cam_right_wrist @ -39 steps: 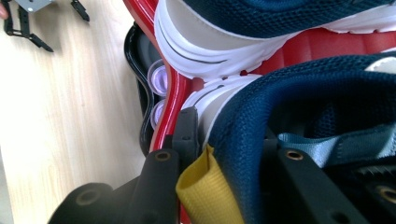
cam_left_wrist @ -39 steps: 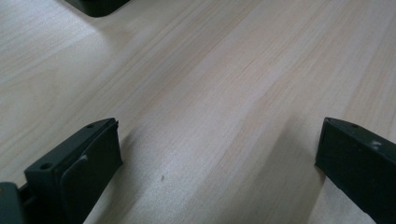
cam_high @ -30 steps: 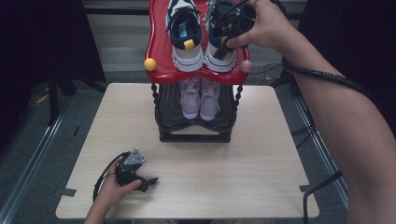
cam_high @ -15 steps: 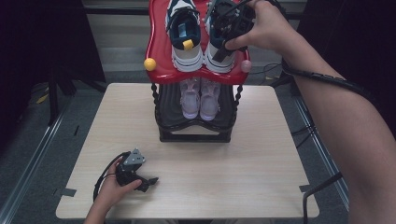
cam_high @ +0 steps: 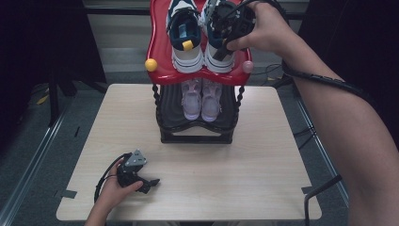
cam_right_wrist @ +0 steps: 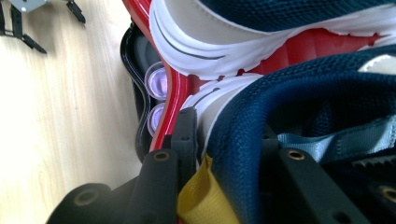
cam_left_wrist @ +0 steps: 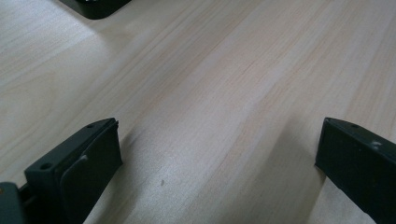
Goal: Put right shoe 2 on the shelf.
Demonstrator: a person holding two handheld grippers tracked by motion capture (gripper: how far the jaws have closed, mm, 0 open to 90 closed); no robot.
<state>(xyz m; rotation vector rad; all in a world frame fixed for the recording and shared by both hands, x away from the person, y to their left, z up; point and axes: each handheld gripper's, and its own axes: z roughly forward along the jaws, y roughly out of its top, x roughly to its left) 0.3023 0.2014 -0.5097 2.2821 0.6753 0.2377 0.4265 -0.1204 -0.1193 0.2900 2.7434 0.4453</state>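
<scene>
A person's left gripper [cam_high: 149,181] rests idle on the near left of the wooden table [cam_high: 263,188], its jaws spread wide apart with only bare tabletop between them in the left gripper view [cam_left_wrist: 219,154]. Behind it at the table's centre stands a two-tier shoe rack [cam_high: 162,122], its black lower shelf holding a pair of pale lilac shoes [cam_high: 201,98] and its red top tray [cam_high: 160,52] carrying a pair of navy-and-white sneakers. The left sneaker [cam_high: 184,37] sits unattended, heel toward the camera with its yellow pull tab showing. To its right, the right gripper [cam_high: 225,44] is clamped on the heel collar of the right sneaker [cam_high: 214,59]: the right gripper view shows one jaw outside the heel and the other inside the padded navy collar [cam_right_wrist: 243,140], which is pinched between them after the jaws have just been closing, with the yellow tab [cam_right_wrist: 198,196] beside the outer jaw. The right sneaker's sole appears seated on the red tray, side by side with its mate. Judging by this, the grip on the shoe is made but nothing has been lifted clear; taking the sneaker off the tray, or settling it and letting go, is what looks left, and the left sneaker remains untouched.
</scene>
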